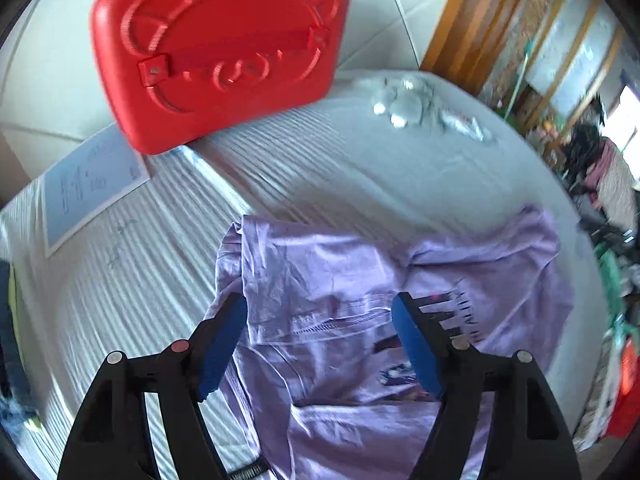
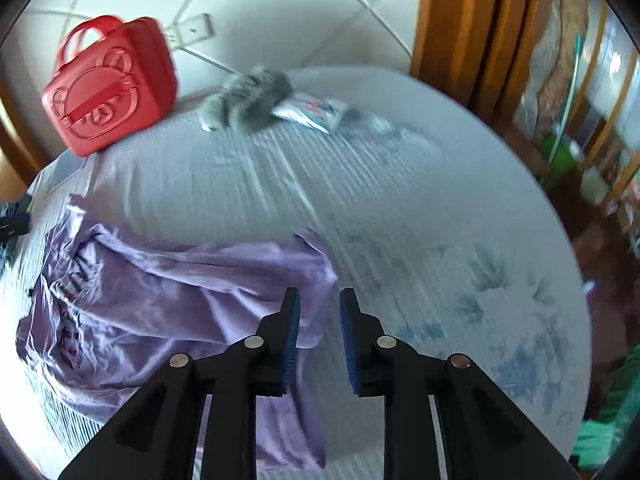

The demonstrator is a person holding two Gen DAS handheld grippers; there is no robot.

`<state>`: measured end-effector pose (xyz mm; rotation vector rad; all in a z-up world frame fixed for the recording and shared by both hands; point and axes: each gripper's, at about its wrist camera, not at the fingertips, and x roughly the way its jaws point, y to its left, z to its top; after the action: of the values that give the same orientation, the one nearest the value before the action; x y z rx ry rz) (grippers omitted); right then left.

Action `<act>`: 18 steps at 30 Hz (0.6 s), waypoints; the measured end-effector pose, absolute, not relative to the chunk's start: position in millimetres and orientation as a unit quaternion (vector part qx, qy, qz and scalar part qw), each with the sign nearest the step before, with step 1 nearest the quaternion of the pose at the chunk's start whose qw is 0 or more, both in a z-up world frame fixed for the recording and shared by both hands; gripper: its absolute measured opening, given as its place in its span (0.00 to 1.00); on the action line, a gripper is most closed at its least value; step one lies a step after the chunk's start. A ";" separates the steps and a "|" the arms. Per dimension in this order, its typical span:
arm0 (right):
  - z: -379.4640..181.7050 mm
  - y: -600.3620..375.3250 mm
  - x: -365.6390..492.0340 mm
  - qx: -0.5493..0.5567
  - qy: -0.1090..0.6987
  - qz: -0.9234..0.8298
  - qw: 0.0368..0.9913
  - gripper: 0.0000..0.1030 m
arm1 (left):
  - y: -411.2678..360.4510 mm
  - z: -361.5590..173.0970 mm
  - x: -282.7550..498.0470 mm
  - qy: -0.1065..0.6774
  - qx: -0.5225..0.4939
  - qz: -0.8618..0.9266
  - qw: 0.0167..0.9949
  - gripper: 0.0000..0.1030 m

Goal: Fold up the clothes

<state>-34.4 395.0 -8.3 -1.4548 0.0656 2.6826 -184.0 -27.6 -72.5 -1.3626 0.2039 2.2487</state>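
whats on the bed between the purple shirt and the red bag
Nothing: in the right wrist view only bare striped bedsheet runs from the purple shirt up to the red bag.

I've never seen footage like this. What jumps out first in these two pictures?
The bright red bag with a bear face moulded into it, standing at the far end of the bed. Next, the crumpled lilac shirt lying on the striped sheet near the cameras. Black tongs with blue pads fill the foreground: the left tongs gape wide above the shirt, and the right tongs are open by its edge.
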 end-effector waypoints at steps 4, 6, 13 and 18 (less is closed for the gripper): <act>1.1 357.3 -37.0 -0.472 0.025 0.881 -0.023 0.24 | -25.8 -92.7 -200.5 0.087 -0.508 0.827 0.225 0.72; -0.1 332.4 -47.5 -0.466 0.019 0.883 -0.055 0.24 | -28.6 -101.5 -209.7 0.081 -0.515 0.826 0.215 0.72; -25.9 246.0 -93.1 -0.466 -0.048 0.870 -0.153 0.24 | -36.4 -114.2 -227.9 0.058 -0.527 0.819 0.220 0.72; -47.8 200.7 -123.5 -0.472 -0.108 0.852 -0.199 0.24 | -28.9 -118.7 -232.7 0.058 -0.541 0.805 0.238 0.72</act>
<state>-123.5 200.7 -47.8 -1.7063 -0.3915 3.0789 -232.7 -28.9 -118.7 -1.4824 0.1579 2.2049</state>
